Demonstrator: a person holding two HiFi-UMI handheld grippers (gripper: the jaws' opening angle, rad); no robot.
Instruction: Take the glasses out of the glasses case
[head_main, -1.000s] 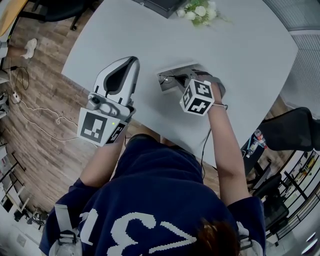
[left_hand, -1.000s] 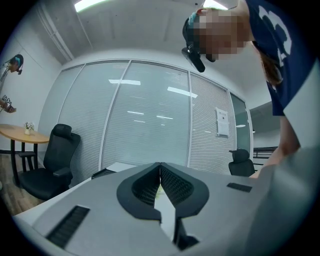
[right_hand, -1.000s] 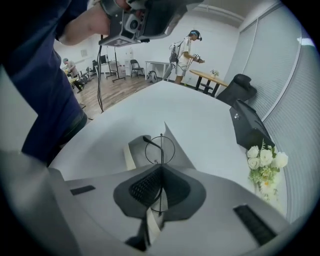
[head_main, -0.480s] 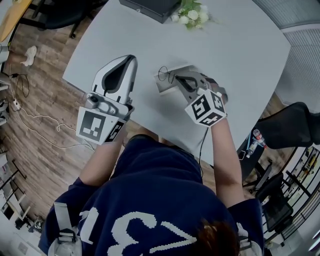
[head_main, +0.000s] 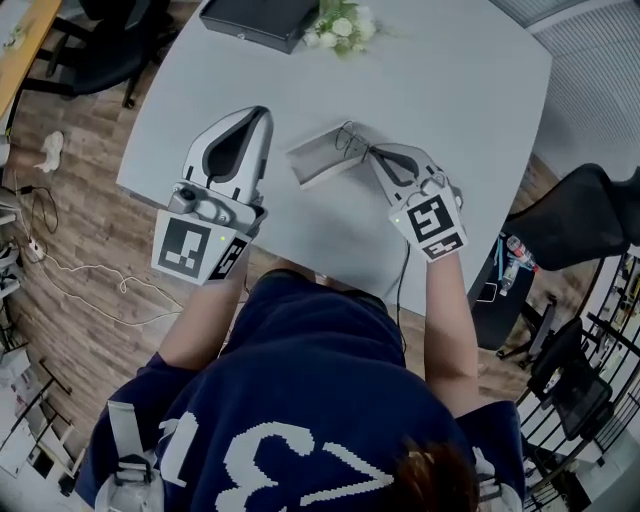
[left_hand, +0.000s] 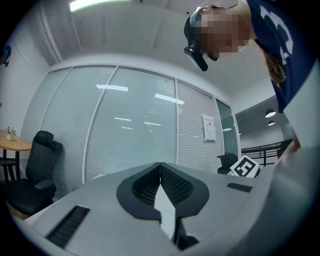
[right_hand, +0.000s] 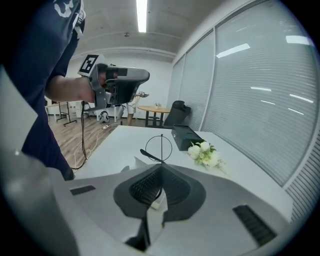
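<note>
The thin round wire glasses (head_main: 348, 136) hang from my right gripper (head_main: 368, 152), which is shut on one temple arm. In the right gripper view one round lens rim of the glasses (right_hand: 161, 146) stands up just past the closed jaw tips of the right gripper (right_hand: 161, 165). The grey glasses case (head_main: 318, 158) lies open on the white table (head_main: 460, 110), just left of the glasses; a corner of the case (right_hand: 131, 162) shows below them. My left gripper (head_main: 262, 113) is held over the table's left part, shut and empty, and the left gripper (left_hand: 160, 164) points up at a glass wall.
A black box (head_main: 245, 20) and a bunch of white flowers (head_main: 340, 25) sit at the table's far edge. The table's near edge runs just in front of the person's body. A black office chair (head_main: 580, 215) stands to the right.
My right gripper has drawn back to the right from over the case, bringing the glasses up and out of it. The left gripper has stayed where it was.
</note>
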